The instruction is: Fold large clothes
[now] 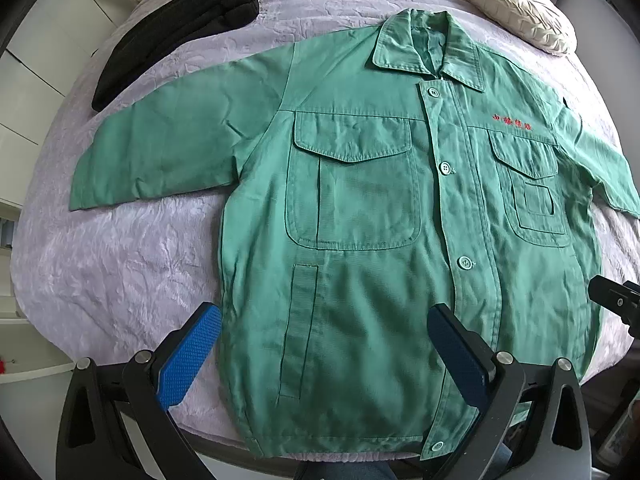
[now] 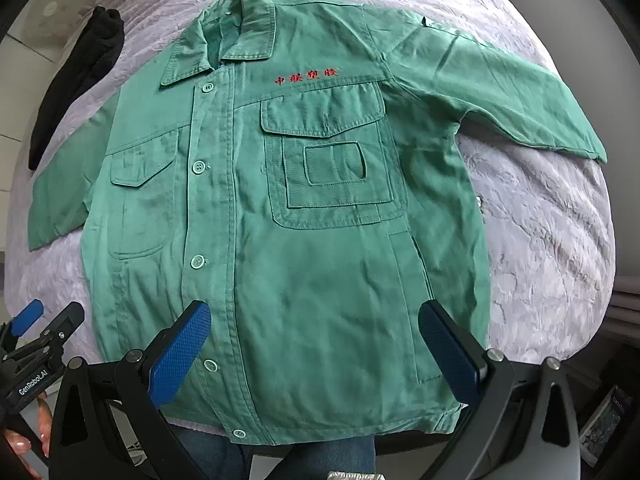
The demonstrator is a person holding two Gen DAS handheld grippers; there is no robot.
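A green work jacket (image 1: 360,208) lies flat, front up and buttoned, on a lilac bedspread (image 1: 120,260), collar at the far end, both sleeves spread out to the sides. It also fills the right wrist view (image 2: 304,216), with red embroidered characters on the chest. My left gripper (image 1: 324,344) is open above the jacket's lower left part near the hem, holding nothing. My right gripper (image 2: 314,340) is open above the lower right part near the hem, holding nothing. The left gripper shows at the lower left of the right wrist view (image 2: 36,332).
A folded black garment (image 1: 180,28) lies at the far left of the bed. A cream pillow (image 1: 516,8) sits at the far right. The bed's near edge runs just below the jacket hem. White cabinets (image 1: 36,80) stand to the left.
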